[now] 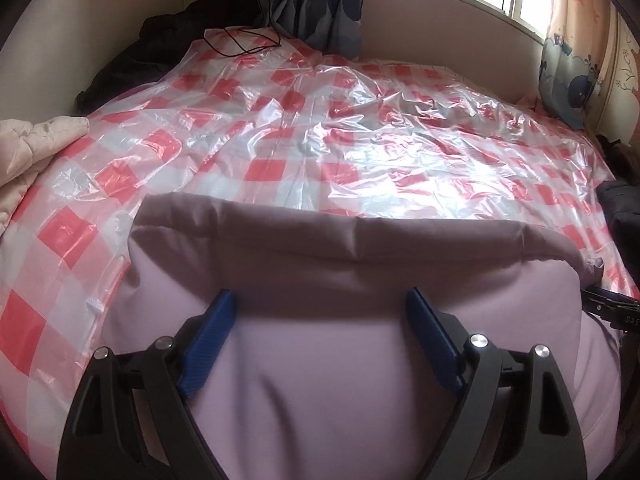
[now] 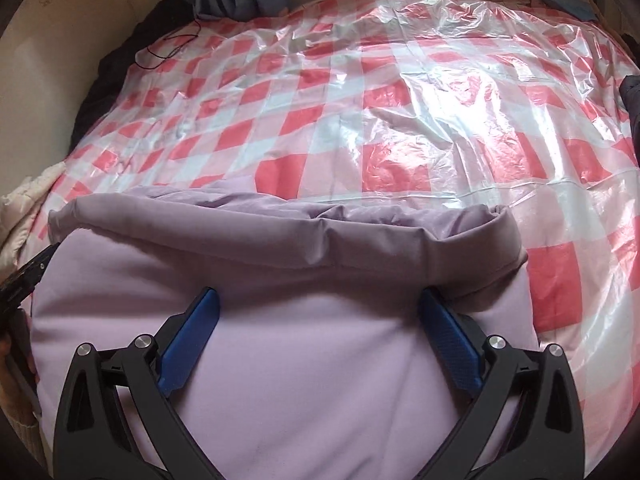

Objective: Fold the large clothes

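Note:
A large lilac garment lies folded on the near part of the bed, its far edge a thick rolled fold. It also fills the near half of the right wrist view. My left gripper is open just above the garment, blue fingertips spread wide over the cloth behind the fold. My right gripper is open in the same way, its blue fingertips wide apart over the cloth. Neither holds anything. Each gripper's black edge shows at the side of the other's view.
The bed is covered by a glossy red-and-white checked plastic sheet. A beige quilted item lies at the left edge. Dark clothes and a black cable sit at the far left corner. Curtains and a window are behind.

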